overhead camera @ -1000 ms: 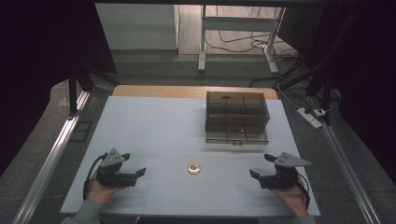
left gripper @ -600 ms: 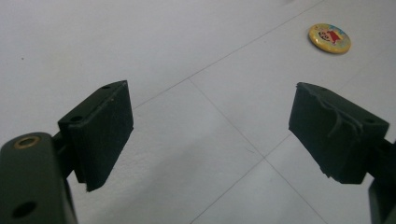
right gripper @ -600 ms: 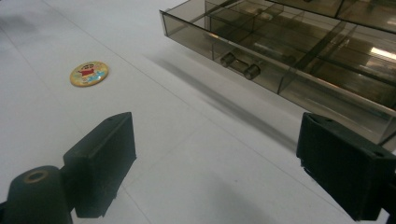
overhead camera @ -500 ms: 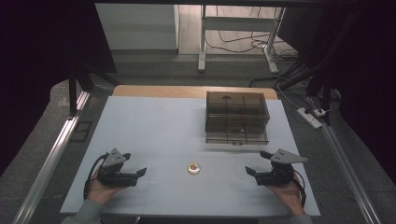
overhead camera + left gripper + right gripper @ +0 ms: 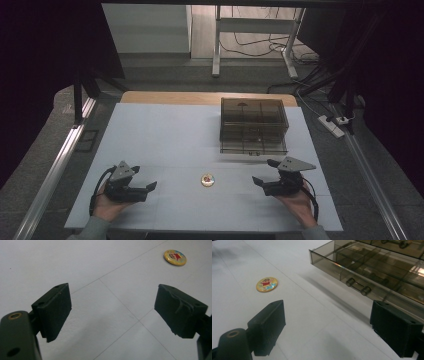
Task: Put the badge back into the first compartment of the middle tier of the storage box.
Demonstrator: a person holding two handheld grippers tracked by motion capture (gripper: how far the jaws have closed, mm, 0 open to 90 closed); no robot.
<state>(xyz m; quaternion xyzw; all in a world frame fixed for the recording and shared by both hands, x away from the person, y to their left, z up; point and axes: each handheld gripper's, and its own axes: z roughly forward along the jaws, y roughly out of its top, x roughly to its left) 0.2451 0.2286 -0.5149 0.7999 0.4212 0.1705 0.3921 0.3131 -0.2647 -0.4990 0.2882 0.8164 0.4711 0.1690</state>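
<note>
**Surface inventory: one badge, one drawer box, two hand-held grippers**

Item 1. Round badge (image 5: 207, 180). Small, yellow-rimmed disc with a red cartoon figure printed on its face. Lies flat on the white surface (image 5: 165, 135), near the front edge, about midway between the two tools and apart from both. In the left gripper view it sits far and to the right, beyond the jaws; in the right gripper view it sits far and to the left.

Item 2. Drawer box (image 5: 253, 125). Smoke-tinted, see-through plastic, divided into compartments, with small bar handles on its front. Stands right of centre on the surface, farther back than the badge. Its near front is close to the right tool.

Item 3. Left hand-held gripper (image 5: 142, 190). Held in the left hand (image 5: 107, 205) at the near left of the surface, jaws pointing right toward the badge. Jaws stand wide apart; nothing between them but bare surface.

Item 4. Right hand-held gripper (image 5: 264, 172). Held in the right hand (image 5: 297, 202) at the near right, jaws pointing left toward the badge. Jaws wide apart, having just been narrowing slightly; nothing is between them and the pads touch nothing.
</note>
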